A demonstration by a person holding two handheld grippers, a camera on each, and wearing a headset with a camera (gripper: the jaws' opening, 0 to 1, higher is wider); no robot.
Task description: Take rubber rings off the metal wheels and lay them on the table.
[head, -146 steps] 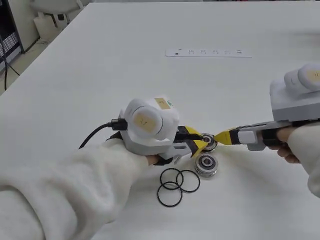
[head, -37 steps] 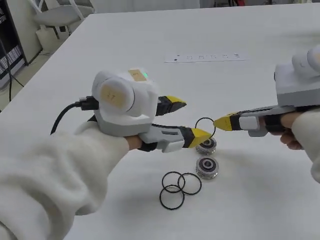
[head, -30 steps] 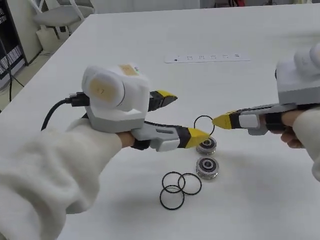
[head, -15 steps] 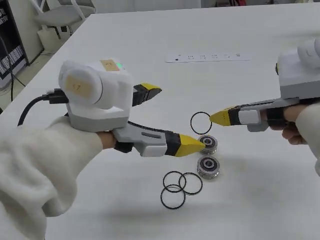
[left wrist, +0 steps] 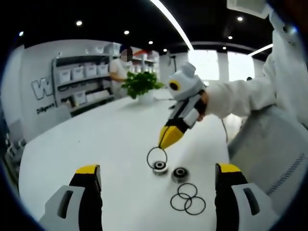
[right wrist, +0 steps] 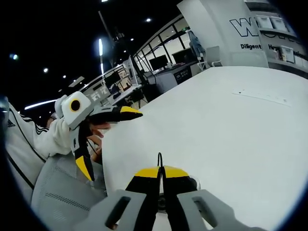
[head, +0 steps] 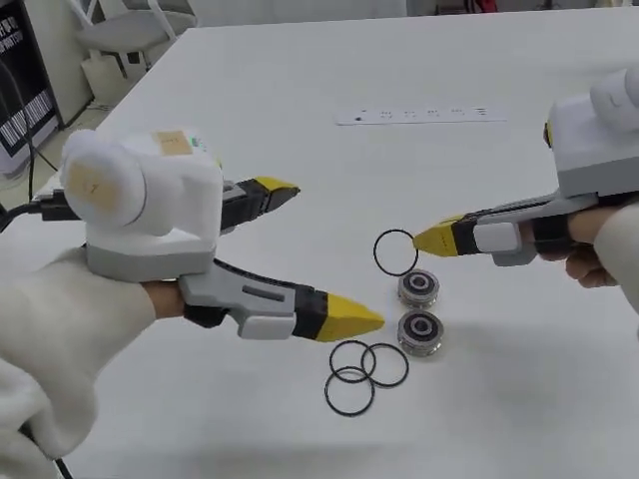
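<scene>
Rubber: 3 loose rings (head: 367, 361) by 2 wheels (head: 418, 287), 1 pinched ring (head: 376, 252) in right gripper (head: 419, 239); left gripper (head: 337, 254) splayed.

Ring (right wrist: 159, 156) mostly behind right tongs (right wrist: 160, 169)

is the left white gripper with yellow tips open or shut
Open: the left white gripper has its yellow-tipped jaws wide apart, with nothing held between them.

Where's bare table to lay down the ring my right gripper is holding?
Bare table lies right of the two wheels, under the right gripper, and between the held ring and the far white strip. It is crowded around the three laid rings, beside the wheels and the open left gripper.
</scene>
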